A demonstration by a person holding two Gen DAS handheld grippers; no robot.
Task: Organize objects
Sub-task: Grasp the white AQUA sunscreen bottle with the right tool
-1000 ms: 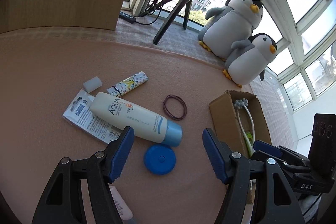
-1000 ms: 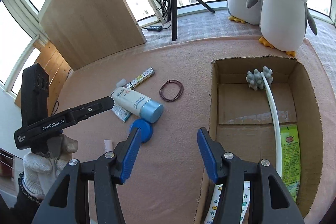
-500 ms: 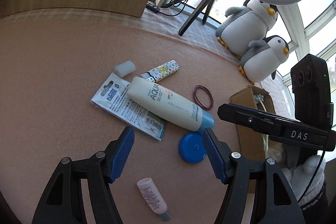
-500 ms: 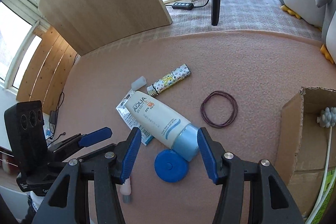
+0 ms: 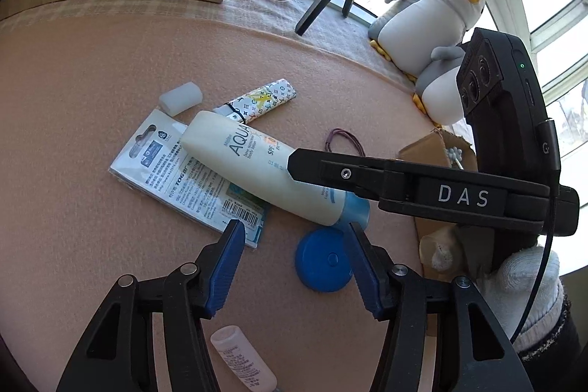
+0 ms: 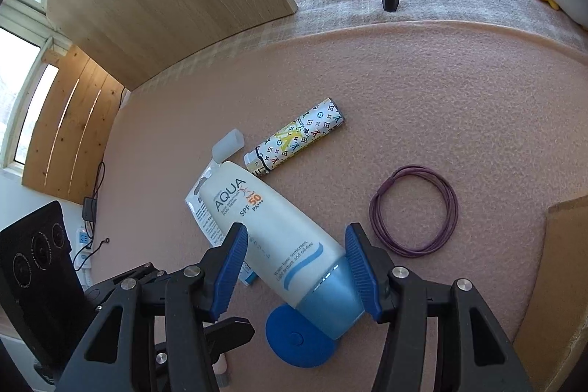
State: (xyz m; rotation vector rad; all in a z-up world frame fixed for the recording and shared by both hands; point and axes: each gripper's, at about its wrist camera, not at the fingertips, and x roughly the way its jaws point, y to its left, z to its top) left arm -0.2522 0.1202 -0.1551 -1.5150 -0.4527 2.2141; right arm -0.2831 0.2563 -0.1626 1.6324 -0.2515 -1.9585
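A white AQUA sunscreen tube [image 6: 264, 219] with a light-blue cap lies on the pink mat. My right gripper [image 6: 296, 259] is open and low over it, its blue fingers on either side of the cap end. A blue round disc [image 6: 297, 337] sits just below the cap. My left gripper [image 5: 294, 267] is open too, hovering near the blue disc [image 5: 323, 263] and the tube [image 5: 250, 168], with the right gripper's black body [image 5: 422, 186] crossing above them. A carded package [image 5: 176, 179] lies under the tube.
A patterned stick [image 6: 297, 138], a white cap [image 6: 228, 146] and purple hair ties [image 6: 415, 210] lie beyond the tube. A small pink bottle [image 5: 242, 362] lies near me. The cardboard box [image 5: 437, 149] is to the right, penguin toys [image 5: 441, 35] and a tripod behind it.
My right gripper swung left from the box and came down until its open fingers straddle the sunscreen tube. The left gripper drew closer to the same pile.
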